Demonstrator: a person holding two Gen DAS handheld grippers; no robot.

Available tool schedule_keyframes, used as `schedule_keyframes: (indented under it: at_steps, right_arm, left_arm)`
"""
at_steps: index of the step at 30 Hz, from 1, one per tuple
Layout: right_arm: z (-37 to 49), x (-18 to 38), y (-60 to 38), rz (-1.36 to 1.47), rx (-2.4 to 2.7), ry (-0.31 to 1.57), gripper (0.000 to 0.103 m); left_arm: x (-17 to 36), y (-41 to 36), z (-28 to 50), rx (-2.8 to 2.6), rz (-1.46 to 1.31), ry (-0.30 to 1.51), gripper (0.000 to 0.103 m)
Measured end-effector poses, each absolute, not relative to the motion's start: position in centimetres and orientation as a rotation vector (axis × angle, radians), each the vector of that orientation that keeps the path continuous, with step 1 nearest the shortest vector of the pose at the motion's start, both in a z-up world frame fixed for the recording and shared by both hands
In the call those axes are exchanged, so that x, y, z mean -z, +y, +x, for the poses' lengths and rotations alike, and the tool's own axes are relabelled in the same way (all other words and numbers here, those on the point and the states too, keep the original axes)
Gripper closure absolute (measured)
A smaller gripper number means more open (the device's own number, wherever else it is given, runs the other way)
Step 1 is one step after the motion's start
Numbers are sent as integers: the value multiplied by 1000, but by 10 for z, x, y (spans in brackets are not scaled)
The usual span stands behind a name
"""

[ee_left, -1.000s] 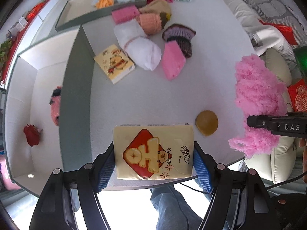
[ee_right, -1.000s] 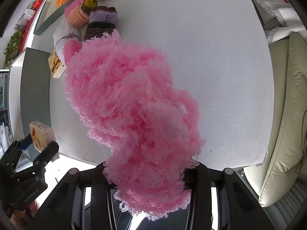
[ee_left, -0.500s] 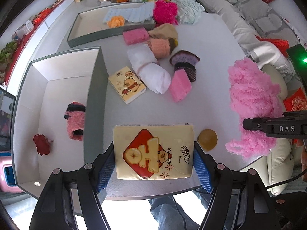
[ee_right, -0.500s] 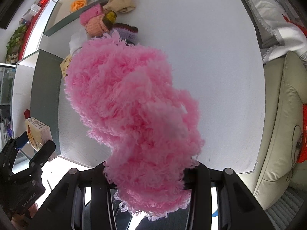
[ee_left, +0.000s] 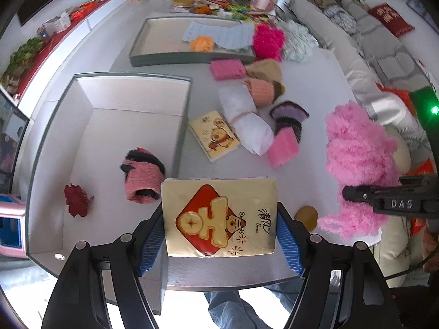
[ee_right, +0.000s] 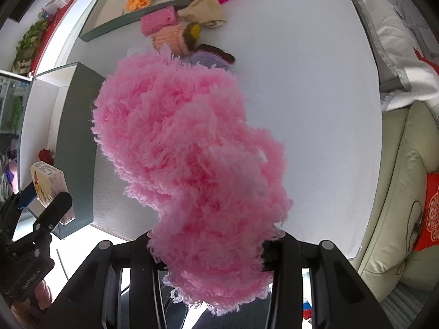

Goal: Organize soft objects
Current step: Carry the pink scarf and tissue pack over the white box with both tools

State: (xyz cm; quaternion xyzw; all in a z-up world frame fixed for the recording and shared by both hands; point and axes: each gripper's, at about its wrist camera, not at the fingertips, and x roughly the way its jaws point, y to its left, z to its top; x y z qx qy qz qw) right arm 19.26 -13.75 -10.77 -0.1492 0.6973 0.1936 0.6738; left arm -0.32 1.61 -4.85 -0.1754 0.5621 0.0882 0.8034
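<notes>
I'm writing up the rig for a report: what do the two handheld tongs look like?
Both are black plastic with paired ribbed arms and silver screws. The left tongs have blue ribbed pads. The right tongs, seen from the left wrist camera, carry white "DAS" lettering. A thin black cable trails at the lower right. Blue jeans show below.

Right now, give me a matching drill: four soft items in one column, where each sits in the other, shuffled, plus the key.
Items
1. tissue pack
2. fluffy pink bundle
3. orange flower
4. dark red flower

Places
A. in the near white bin, beside a pink and black knit piece
B. clamped in the right gripper
C. in the far tray, next to a pale blue cloth
D. clamped in the left gripper

Pairs: 1-D, 2-B, 3-C, 4-A
</notes>
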Motion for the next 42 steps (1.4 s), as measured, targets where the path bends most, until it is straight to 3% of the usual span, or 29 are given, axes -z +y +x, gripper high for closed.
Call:
schedule_keyframes:
  at_steps: [33, 42]
  right_arm:
    - [121, 41, 36, -604, -792, 1419, 60]
    - [103, 38, 83, -619, -883, 1423, 59]
  left_arm:
    - [40, 135, -82, -552, -625, 1055, 28]
    - [59, 157, -105, -661, -676, 1090, 28]
